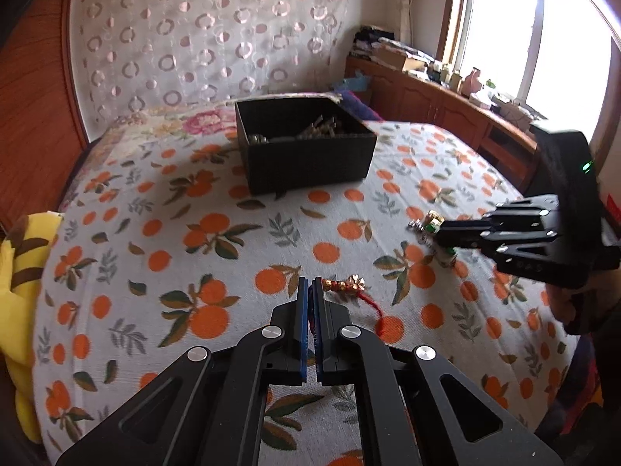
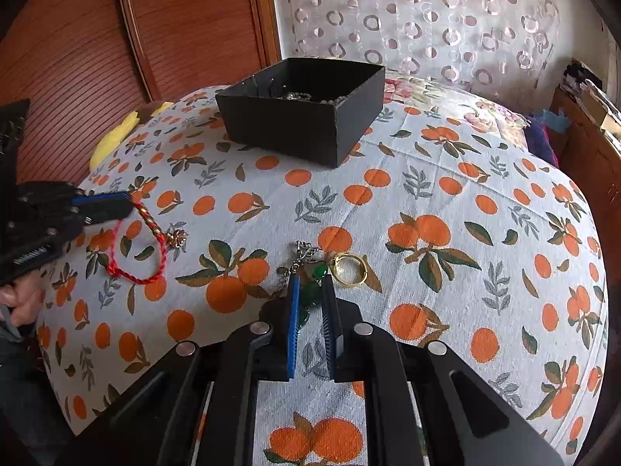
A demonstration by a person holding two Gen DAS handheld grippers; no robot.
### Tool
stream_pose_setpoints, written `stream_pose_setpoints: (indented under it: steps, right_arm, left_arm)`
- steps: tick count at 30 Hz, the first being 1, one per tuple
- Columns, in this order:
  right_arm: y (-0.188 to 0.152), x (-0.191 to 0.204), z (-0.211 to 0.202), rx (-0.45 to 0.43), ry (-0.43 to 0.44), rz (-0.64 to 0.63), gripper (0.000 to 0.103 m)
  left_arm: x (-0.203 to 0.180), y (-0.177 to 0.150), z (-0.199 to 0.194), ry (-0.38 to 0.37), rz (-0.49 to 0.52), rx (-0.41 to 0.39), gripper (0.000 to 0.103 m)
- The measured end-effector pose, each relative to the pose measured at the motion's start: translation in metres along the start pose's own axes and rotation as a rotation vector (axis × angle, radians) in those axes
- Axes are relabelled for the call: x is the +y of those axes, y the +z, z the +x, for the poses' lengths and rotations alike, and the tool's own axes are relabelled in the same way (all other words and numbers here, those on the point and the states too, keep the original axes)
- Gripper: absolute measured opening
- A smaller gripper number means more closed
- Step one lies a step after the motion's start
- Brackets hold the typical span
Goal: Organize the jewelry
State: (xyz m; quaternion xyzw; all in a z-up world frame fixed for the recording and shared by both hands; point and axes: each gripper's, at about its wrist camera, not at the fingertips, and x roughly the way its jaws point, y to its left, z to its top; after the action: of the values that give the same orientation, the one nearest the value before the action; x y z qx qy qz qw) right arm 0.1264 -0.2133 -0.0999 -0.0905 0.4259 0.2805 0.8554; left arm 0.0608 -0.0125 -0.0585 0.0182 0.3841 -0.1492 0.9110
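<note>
Left tool [image 1: 312, 285] pinched the red cord bracelet [image 2: 149, 256]; my right tool [image 2: 310, 283] straddled green beads [image 2: 315, 283], half-open, so the neighbouring gold ring [image 2: 349, 269] risked snagging.

Black box [image 2: 306, 116] stands mid-bed, open top unobstructed; bare bedspread [image 2: 446, 233] around it; red cord [image 2: 136, 272], gold ring [image 2: 349, 268] lie near front.

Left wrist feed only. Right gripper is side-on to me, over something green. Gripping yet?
Observer: Unclear. The right gripper has its fingers either side of green beads, but I can't see contact.
Operator: Anything beside them?
Observer: A gold ring lies flat by the right fingertip.
Operator: My cord?
Observer: The red cord bracelet trails from the left gripper in an open loop on the bedspread.
</note>
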Motion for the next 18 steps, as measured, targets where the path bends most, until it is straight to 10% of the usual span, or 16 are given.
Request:
stream_pose_setpoints:
  steps: [18]
  right_arm:
    - [0.0,0.007,-0.001,-0.016,0.051,-0.021,0.008]
  left_arm:
    - [0.001,0.006,-0.024,-0.005,-0.007,-0.054,0.001]
